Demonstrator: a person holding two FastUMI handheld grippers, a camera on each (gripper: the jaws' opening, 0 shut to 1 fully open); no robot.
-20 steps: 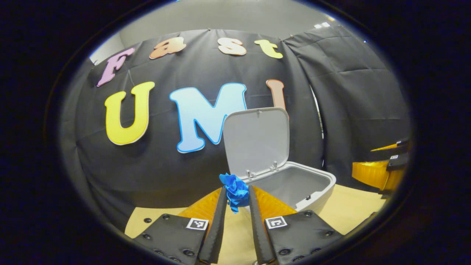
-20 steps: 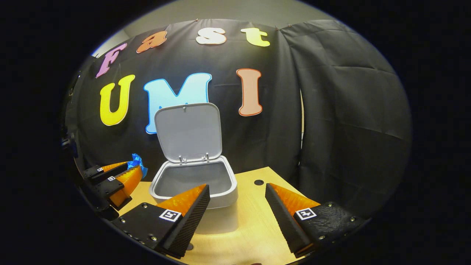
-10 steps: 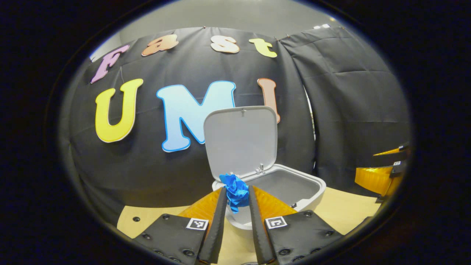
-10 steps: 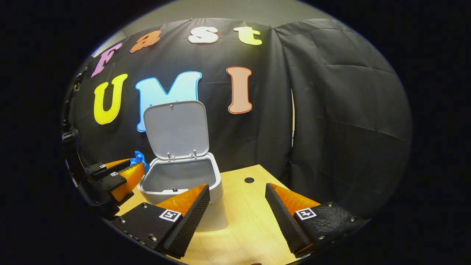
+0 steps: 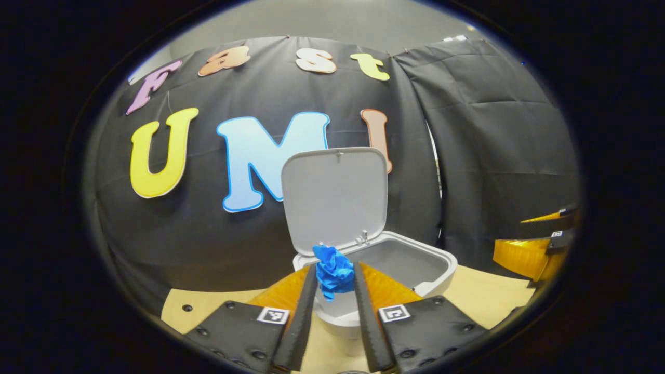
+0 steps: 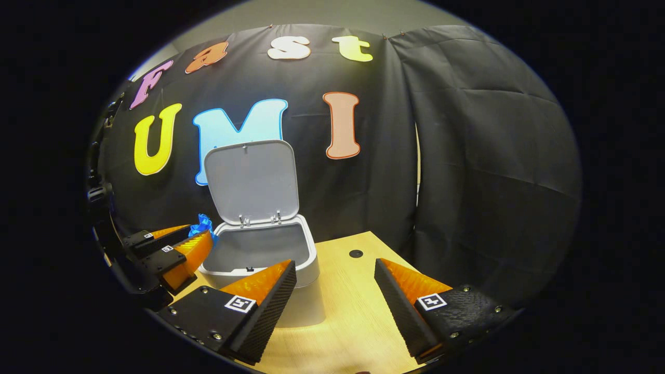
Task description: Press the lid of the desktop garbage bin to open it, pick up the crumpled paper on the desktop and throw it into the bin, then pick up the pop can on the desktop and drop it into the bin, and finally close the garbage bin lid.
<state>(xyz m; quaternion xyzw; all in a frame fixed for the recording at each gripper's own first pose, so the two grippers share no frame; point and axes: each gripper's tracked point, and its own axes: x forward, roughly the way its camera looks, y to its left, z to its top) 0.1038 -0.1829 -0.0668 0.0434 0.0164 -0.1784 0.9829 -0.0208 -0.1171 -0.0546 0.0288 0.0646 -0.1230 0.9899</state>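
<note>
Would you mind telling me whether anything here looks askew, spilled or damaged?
Nothing stands out. The bin sits upright on the table with its lid raised. The left tongs pinch the blue paper at the bin's rim. The right tongs are open and hold nothing.

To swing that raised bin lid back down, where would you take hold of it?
At the lid's free top edge, coming from the front above the bin. It stands nearly upright, hinged at the rear rim, so that edge gives the most swing. The right gripper, jaws open, looks the likelier choice.
</note>
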